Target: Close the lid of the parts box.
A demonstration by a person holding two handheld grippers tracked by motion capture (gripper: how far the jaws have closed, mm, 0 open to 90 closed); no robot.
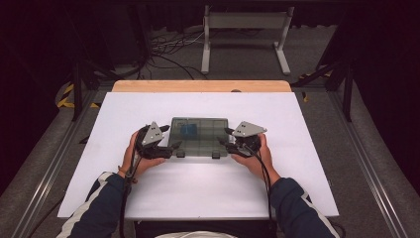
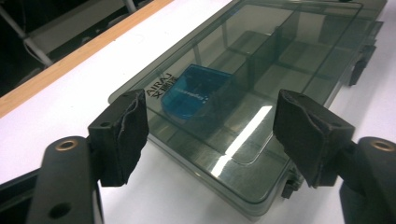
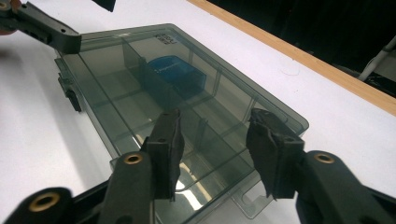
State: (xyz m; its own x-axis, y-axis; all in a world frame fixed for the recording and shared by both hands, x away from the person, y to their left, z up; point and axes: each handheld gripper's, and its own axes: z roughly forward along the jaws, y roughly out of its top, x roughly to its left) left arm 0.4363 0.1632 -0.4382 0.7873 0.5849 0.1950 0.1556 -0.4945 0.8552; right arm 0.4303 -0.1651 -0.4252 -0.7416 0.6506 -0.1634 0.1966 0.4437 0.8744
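Note:
A smoky, see-through compartment box [image 1: 199, 136] lies flat on the white tabletop [image 1: 208, 193] with its lid down. A small blue piece [image 1: 188, 130] sits inside, in a far-left compartment. Two black latches [image 1: 180, 154] line the box's near edge. My left gripper [image 1: 170, 138] is at the box's left end. In the left gripper view its jaws stand open over the near corner of the box [image 2: 261, 70], and the blue piece [image 2: 194, 91] lies beyond them. My right gripper [image 3: 215, 149] is at the right end, open above the lid [image 3: 116, 84], its pads not pressing.
A wooden strip [image 1: 200, 86] edges the table's far side. Beyond it a white metal stand [image 1: 245, 34] and loose cables [image 1: 168, 49] lie on the floor. The person's hands and dark sleeves [image 1: 101, 203] come in from the near edge.

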